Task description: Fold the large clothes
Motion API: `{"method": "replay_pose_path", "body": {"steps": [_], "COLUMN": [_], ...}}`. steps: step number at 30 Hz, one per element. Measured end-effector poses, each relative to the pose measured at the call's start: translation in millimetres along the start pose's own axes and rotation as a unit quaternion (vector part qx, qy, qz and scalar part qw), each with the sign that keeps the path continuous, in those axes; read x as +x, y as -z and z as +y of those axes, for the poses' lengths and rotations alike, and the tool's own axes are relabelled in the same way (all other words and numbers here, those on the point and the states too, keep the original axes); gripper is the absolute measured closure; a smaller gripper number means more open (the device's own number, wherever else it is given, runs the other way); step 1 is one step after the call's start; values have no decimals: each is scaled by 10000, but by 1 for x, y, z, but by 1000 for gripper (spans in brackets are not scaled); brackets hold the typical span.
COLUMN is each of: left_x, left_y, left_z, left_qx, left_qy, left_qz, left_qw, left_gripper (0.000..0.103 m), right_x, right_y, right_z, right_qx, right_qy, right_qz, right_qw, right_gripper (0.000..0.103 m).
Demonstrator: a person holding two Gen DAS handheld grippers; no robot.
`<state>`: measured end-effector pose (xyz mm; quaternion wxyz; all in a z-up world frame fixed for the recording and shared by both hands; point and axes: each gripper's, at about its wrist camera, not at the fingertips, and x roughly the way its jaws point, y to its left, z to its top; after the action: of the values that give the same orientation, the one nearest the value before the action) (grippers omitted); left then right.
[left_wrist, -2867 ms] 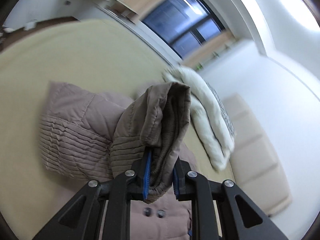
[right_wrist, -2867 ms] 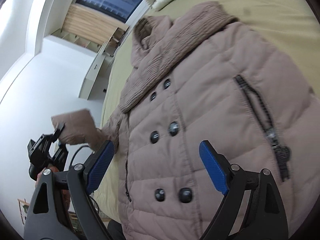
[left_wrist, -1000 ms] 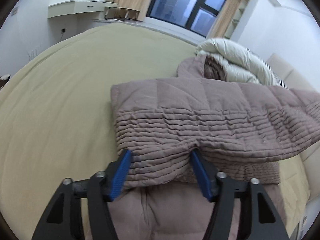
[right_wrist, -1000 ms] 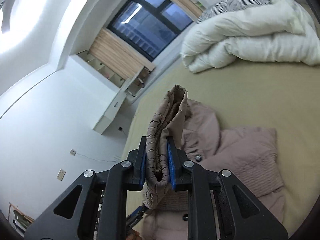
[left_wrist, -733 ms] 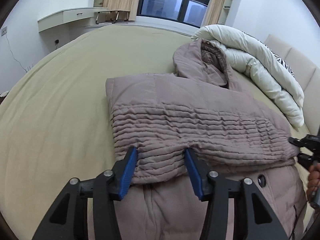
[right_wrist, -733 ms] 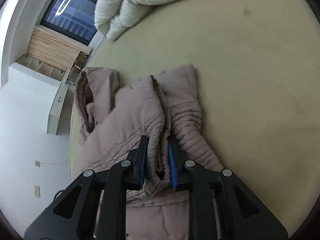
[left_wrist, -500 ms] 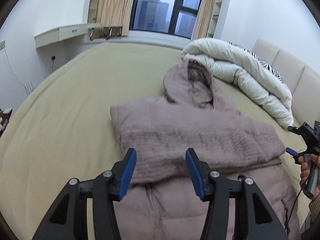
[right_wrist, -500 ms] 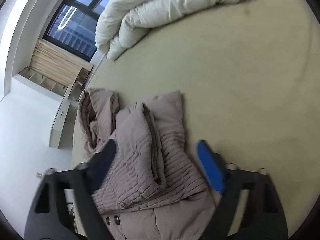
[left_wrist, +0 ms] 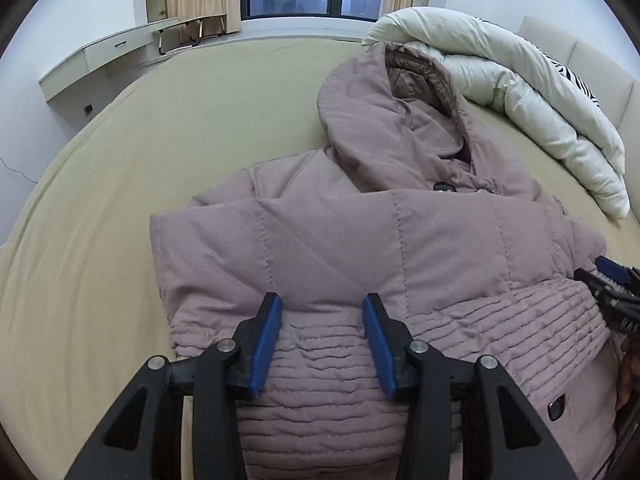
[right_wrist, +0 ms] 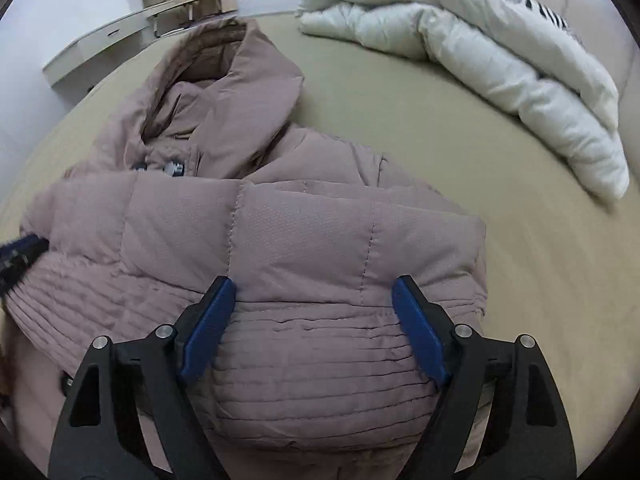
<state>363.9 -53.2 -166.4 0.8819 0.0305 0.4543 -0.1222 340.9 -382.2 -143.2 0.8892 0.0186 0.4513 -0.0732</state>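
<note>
A mauve hooded puffer jacket (left_wrist: 360, 232) lies on the olive bed, hood (left_wrist: 392, 108) towards the window, both sleeves folded across the chest. My left gripper (left_wrist: 320, 340) is open, its blue pads either side of the ribbed cuff band at the jacket's left part. My right gripper (right_wrist: 312, 320) is open wide over the ribbed band (right_wrist: 320, 360) at the jacket's right part (right_wrist: 300, 232). Each gripper's tip shows in the other's view: the right gripper (left_wrist: 612, 284) and the left gripper (right_wrist: 20, 256). Neither holds cloth.
A rolled white duvet (left_wrist: 520, 92) with a zebra-striped pillow lies at the bed's far right, also in the right wrist view (right_wrist: 480, 40). The olive sheet (left_wrist: 120, 184) spreads to the left. A wall desk (left_wrist: 104, 52) and window stand beyond the bed.
Both grippers let go of the sleeves, which now lie folded across the jacket. Both then opened and came down low over the ribbed cuffs.
</note>
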Motion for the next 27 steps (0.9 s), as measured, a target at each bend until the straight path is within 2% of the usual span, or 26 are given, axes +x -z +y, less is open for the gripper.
{"method": "replay_pose_path", "body": {"steps": [2,4,5,7,10,13,14,16,21,22,24,25,26,27], "left_x": [-14,-34,-39,-32,-8,28,39,64,121,127,141,148,151,149], "left_y": [-6,-21,-33,-60,-110,-156,-167,-186,-213,-216,-221,-222,-220,-218], "left_z": [3,4,3,-3,-30,-52,-57,-71,-80,-77,-69,-64,-59,-56], "left_qx": [-59,-112,-118,-149,155,138,132,213,243,200,117,56,-34,-74], "left_qy": [3,-8,-4,48,-150,-259,-306,-421,-819,-857,-795,-675,-545,-514], "left_qz": [-71,-429,-551,-525,-604,-431,-399,-312,-188,-186,-32,134,213,207], "left_qw": [10000,9990,9984,9985,9979,9986,9986,9984,9962,9959,9968,9976,9983,9984], "left_gripper": [57,55,40,15,15,14,14,14,14,16,39,60,72,78], "right_x": [2,-13,-24,-40,-36,7,17,27,33,35,36,36,35,34], "right_y": [-1,-11,-17,-30,-43,-41,-36,-28,-13,-13,-12,-11,-10,-8], "right_z": [3,-9,-18,-36,-40,-21,-17,-8,-6,-7,-9,-10,-9,-9], "right_qx": [-161,249,591,1072,1296,836,681,402,410,421,460,473,479,481], "right_qy": [69,-190,-410,-772,-1079,-772,-689,-536,-477,-494,-551,-566,-571,-569], "right_qz": [40,-32,-277,-685,-738,-160,-154,-438,-835,-850,-872,-879,-887,-893], "right_qw": [9998,9995,9970,9889,9829,9934,9952,9968,9945,9943,9936,9934,9933,9932], "right_gripper": [21,22,21,21,21,20,19,18,18,18,18,18,18,18]}}
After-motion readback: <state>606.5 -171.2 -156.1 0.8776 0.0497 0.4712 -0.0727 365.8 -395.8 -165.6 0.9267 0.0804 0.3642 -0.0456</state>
